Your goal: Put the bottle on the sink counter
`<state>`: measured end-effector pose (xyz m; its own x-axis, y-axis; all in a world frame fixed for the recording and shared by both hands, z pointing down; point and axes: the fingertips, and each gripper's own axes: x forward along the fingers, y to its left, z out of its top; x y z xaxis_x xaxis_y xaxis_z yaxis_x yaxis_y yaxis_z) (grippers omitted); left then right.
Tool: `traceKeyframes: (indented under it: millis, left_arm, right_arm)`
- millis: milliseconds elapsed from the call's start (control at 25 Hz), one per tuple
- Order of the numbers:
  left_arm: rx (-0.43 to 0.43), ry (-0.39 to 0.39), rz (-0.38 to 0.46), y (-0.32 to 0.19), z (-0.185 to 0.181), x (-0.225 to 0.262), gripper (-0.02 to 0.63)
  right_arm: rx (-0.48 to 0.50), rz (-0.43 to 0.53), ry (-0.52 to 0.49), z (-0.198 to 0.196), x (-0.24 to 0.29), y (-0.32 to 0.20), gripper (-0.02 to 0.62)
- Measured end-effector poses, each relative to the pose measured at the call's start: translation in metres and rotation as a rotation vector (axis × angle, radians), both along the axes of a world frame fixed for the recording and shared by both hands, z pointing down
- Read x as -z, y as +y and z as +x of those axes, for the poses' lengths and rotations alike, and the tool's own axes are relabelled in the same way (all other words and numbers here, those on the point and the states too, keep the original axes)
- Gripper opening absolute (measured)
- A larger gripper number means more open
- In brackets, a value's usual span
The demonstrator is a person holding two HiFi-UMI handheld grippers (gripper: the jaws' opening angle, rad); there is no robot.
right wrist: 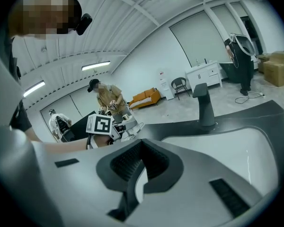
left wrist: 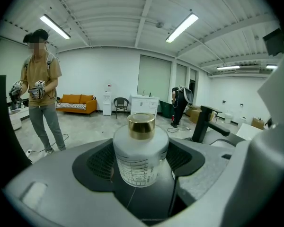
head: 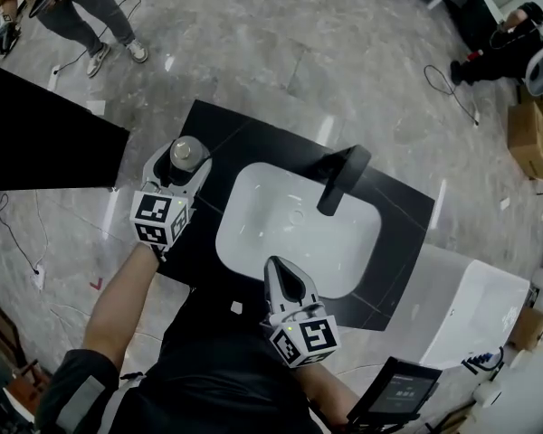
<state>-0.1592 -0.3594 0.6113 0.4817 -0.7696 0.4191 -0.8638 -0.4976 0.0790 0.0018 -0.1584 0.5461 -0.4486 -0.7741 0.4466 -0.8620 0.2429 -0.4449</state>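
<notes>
The bottle (left wrist: 141, 151) carries a printed panel of fine ruled lines and small print, too small to read. It is frosted white with a shiny gold cap (left wrist: 141, 126), and what is inside cannot be made out. Each tool's cube shows only black-and-white square patterns, no words. A dark tablet (head: 400, 394) at the lower right of the head view has a lit screen whose text is too small to read.

The left gripper (head: 182, 165) reaches forward from a bare forearm (head: 118, 307) at the left of the head view, its cube (head: 158, 220) toward the person. Its jaws are closed against the two sides of the bottle, which stands upright between them. The bottle is over the left corner of the black sink counter (head: 253, 143), well left of the white basin (head: 299, 224). Whether its base rests on the counter cannot be told.

The right gripper (head: 283, 274) sits at lower centre of the head view and points up the frame over the near rim of the basin. Its jaws are pressed together with nothing between them, only a thin slit showing.

The basin holds nothing visible. A black faucet (head: 342, 177) stands at its far edge, leaning over it.
</notes>
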Motion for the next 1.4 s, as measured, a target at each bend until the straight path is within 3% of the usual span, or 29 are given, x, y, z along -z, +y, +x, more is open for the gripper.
traceKeyframes:
  millis: [720,1400]
  left_arm:
    - [-0.009,-0.053,-0.035,-0.074,-0.003,-0.057,0.331]
    - [-0.007,-0.085,-0.065,-0.086,-0.004,-0.084,0.331]
  right_arm:
    - [-0.053,-0.085,0.028,-0.005,-0.022,-0.006,-0.005]
    - [-0.069,-0.101,0.021,-0.002,-0.024,-0.007,-0.005]
